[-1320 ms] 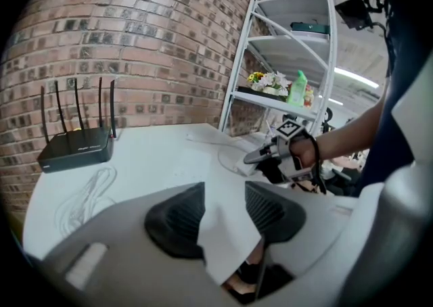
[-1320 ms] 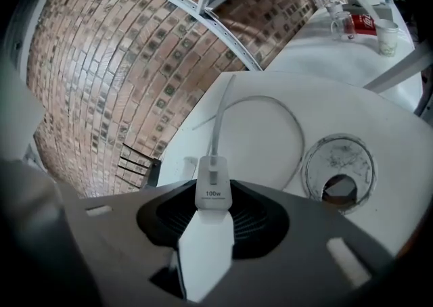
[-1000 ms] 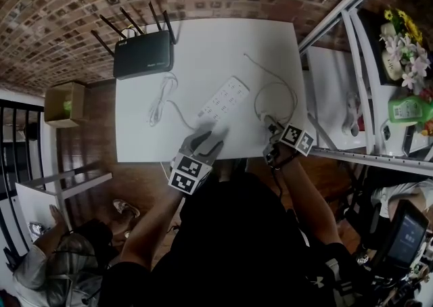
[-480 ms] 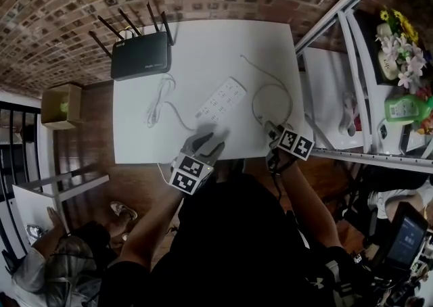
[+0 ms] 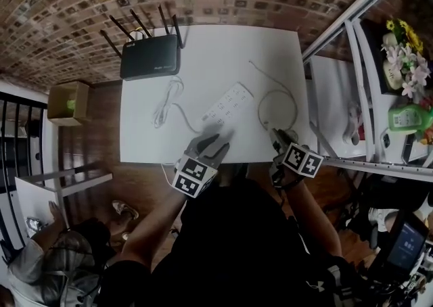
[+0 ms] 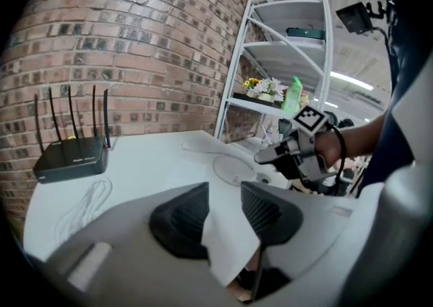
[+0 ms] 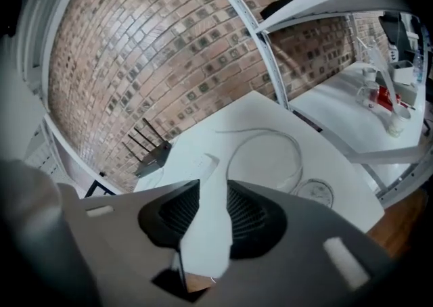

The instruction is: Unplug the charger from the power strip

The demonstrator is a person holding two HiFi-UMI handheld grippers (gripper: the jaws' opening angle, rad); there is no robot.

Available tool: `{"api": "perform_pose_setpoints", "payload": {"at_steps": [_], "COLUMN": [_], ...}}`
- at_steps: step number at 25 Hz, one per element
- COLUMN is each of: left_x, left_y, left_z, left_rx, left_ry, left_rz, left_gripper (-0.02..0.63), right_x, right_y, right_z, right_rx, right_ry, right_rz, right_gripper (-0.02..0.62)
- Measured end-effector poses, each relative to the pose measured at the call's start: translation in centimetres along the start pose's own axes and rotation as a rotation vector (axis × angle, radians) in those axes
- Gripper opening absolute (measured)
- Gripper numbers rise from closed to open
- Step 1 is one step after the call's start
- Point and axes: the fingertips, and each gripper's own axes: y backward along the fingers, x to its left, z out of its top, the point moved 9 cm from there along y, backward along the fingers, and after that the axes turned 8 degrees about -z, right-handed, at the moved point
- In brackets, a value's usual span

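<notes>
A white power strip point(image 5: 229, 102) lies slantwise in the middle of the white table point(image 5: 210, 49); it also shows in the right gripper view point(image 7: 201, 161). Nothing is plugged into it that I can see. To its right the charger's thin white cable point(image 5: 295, 106) makes a loop, with a round puck point(image 7: 316, 193) near the front edge. My left gripper point(image 5: 211, 140) hovers at the strip's near end, its jaws open on nothing, having just been closing. My right gripper point(image 5: 276, 138), raised above the cable's near end, has also just been closing and is open and empty.
A black router point(image 5: 150, 57) with several antennas stands at the table's far left corner. A loose white cord point(image 5: 164, 103) lies left of the strip. A white metal shelf rack point(image 5: 352, 49) stands to the right, against a brick wall. A cardboard box point(image 5: 66, 103) sits on the floor.
My right gripper has lifted off the cable's end and drawn back toward the table's near edge. The left gripper has stayed where it was.
</notes>
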Motion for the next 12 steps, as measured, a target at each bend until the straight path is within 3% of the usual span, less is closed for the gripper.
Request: {"api": "perform_pose_setpoints", "payload": {"at_steps": [4, 12], "left_x": [0.3, -1.5], "left_y": [1.3, 2.8], "left_z": [1.3, 3.4], "left_rx": [-0.094, -0.148], "left_ry": [-0.039, -0.044], "left_rz": [0.07, 0.059], "left_gripper": [0.087, 0.054], "right_x": [3.1, 8.2], "right_y": [1.5, 4.4], "right_z": [1.1, 1.7], "right_rx": [-0.061, -0.155], "right_ry": [0.085, 0.256], "right_rz": [0.093, 0.295], "right_gripper": [0.029, 0.011]}}
